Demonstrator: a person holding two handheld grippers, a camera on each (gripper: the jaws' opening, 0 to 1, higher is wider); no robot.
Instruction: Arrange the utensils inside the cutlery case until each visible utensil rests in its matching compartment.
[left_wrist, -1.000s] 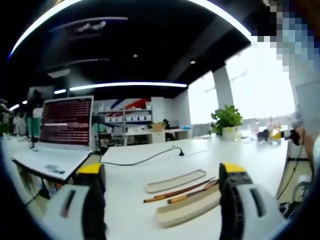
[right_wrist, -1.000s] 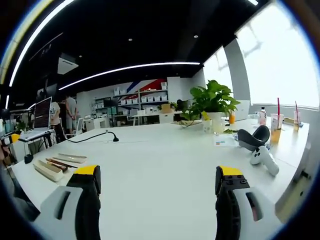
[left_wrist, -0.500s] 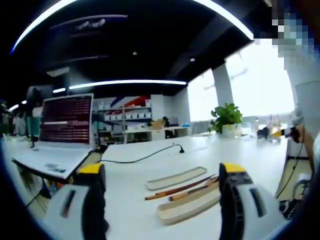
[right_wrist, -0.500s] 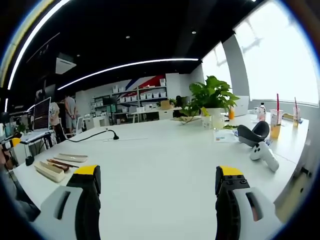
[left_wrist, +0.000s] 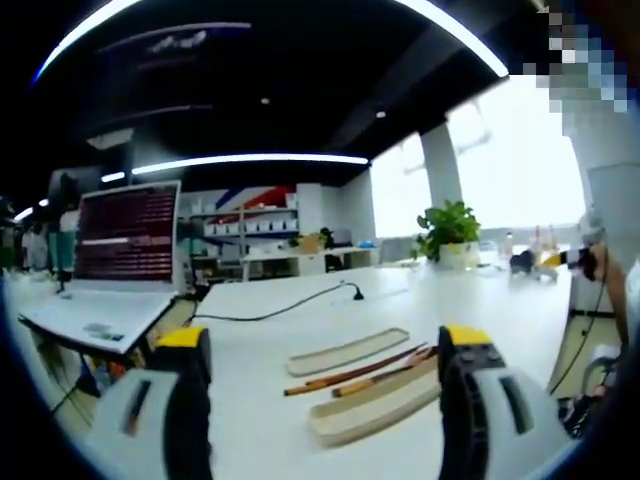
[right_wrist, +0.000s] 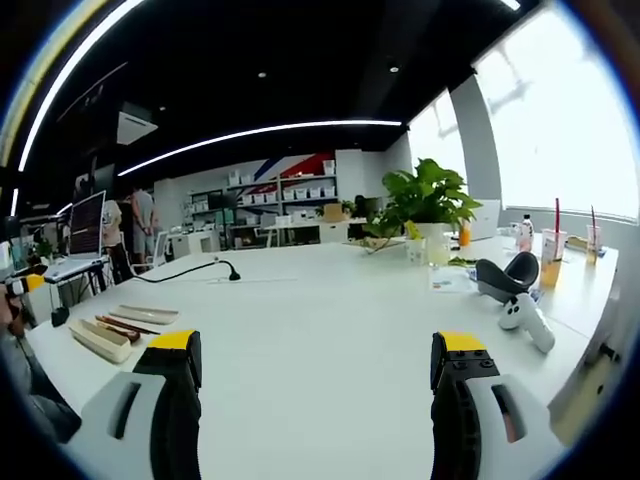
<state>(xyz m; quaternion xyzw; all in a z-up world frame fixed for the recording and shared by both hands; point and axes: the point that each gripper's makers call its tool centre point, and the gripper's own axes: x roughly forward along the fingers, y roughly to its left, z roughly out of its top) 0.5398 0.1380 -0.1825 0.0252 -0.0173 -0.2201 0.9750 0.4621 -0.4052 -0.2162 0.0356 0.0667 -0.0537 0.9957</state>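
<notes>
In the left gripper view, the left gripper (left_wrist: 325, 375) hangs with jaws apart and empty; just ahead of it on the white table (left_wrist: 260, 330) lie the case tray (left_wrist: 375, 412), two wooden chopsticks (left_wrist: 352, 372) and the flat lid (left_wrist: 345, 351), side by side, apparently laid out for loading. In the right gripper view, the right gripper (right_wrist: 315, 375) is also parted and empty, with the same tray (right_wrist: 98, 341) well off to its left, so it seems to be waiting.

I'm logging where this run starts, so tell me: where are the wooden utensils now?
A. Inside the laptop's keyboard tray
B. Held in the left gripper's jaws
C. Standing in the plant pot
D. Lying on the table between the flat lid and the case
D: the wooden utensils lie on the white table between the flat lid and the case, while the left gripper is open and empty.
</notes>
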